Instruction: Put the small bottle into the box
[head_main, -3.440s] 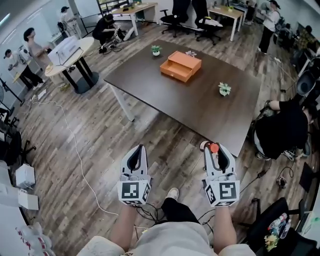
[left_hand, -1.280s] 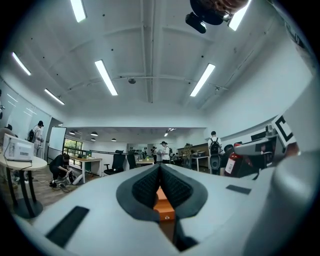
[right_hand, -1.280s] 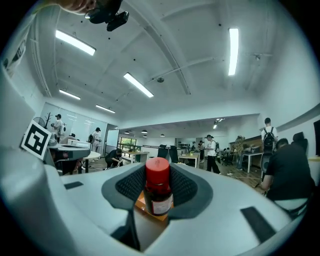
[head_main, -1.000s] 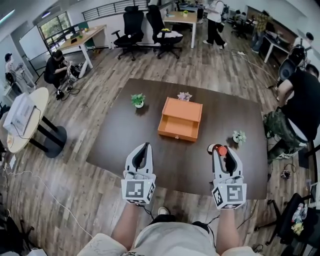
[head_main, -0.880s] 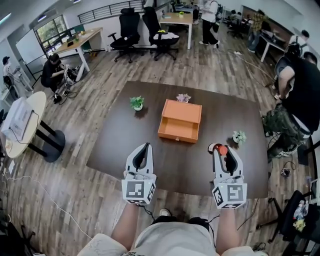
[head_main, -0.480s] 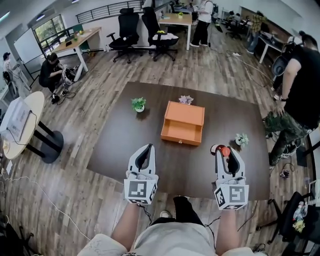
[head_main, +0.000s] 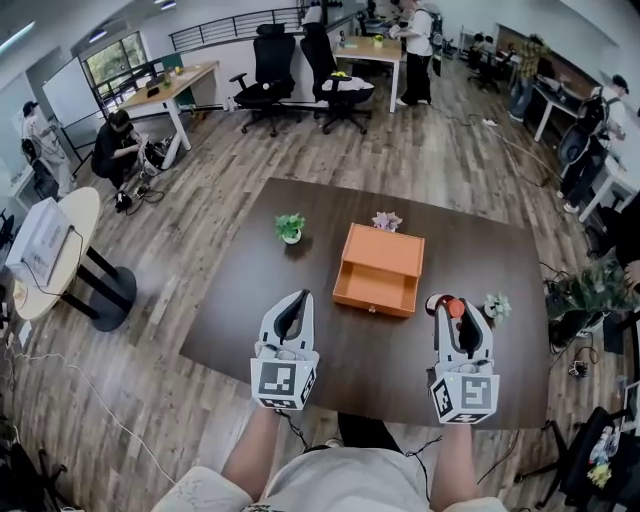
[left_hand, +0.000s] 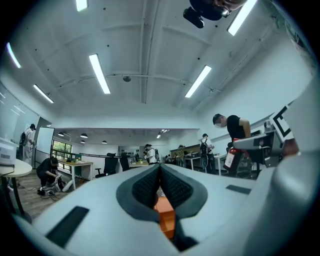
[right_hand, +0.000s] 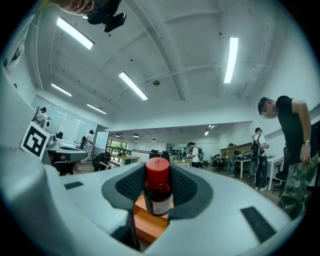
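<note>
Person's forearms are reaching forward at the bottom of the head view, a gripper in each hand. Right gripper (head_main: 459, 320) is clamping the small bottle (head_main: 452, 307) between its pads; in the right gripper view the small bottle (right_hand: 158, 195) is sitting upright in the jaws, red cap (right_hand: 157, 170) up, dark glass body with a pale label, both pads pressing on its sides. Left gripper (head_main: 293, 306) is holding nothing, jaws closed together, pads meeting in the left gripper view (left_hand: 160, 179). Both grippers are hovering over the near part of the dark worktop (head_main: 300, 335), well apart from each other. The bottle is staying in the air, outside the box, just right of and nearer than the box's front right corner. The orange box (head_main: 380, 270) is sitting mid-worktop, its front compartment standing open toward the person. A small green plant (head_main: 290, 227) is standing left of the box, a pale flower ornament (head_main: 387, 220) behind it, another little plant (head_main: 496, 305) just beyond the right gripper. Farther off, office chairs (head_main: 270, 70), desks and several people are filling the room.
</note>
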